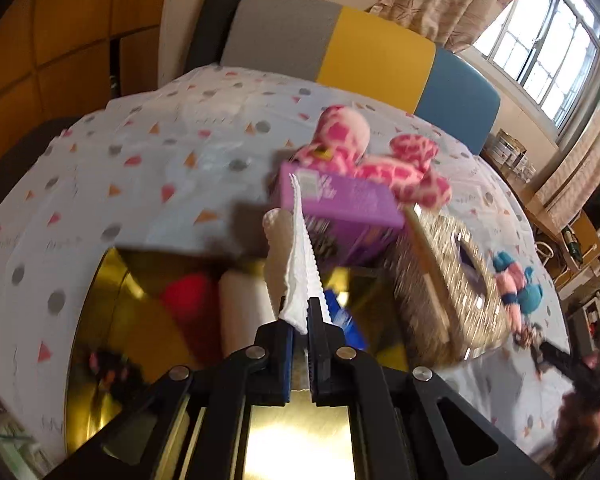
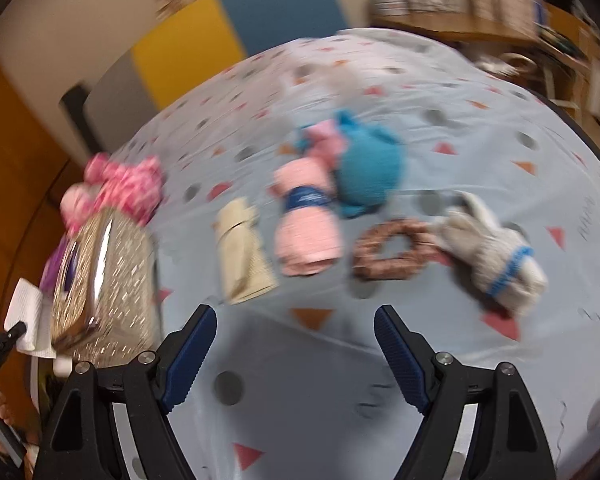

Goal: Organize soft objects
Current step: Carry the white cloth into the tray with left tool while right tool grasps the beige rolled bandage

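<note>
Pinching white tissue (image 1: 300,256), left tongs (image 1: 300,322) hold it above gold bin (image 1: 112,300); long axis runs straight ahead. Right tongs (image 2: 296,330) gape empty; pink rolled towel (image 2: 306,220) lies straight ahead on bed (image 2: 440,128).

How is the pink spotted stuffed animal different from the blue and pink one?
The pink spotted stuffed animal is pink all over with darker pink patches; the blue and pink toy is partly bright blue. The spotted one lies beside the purple box; the blue one lies out on the bedsheet. Neither is being held.
</note>
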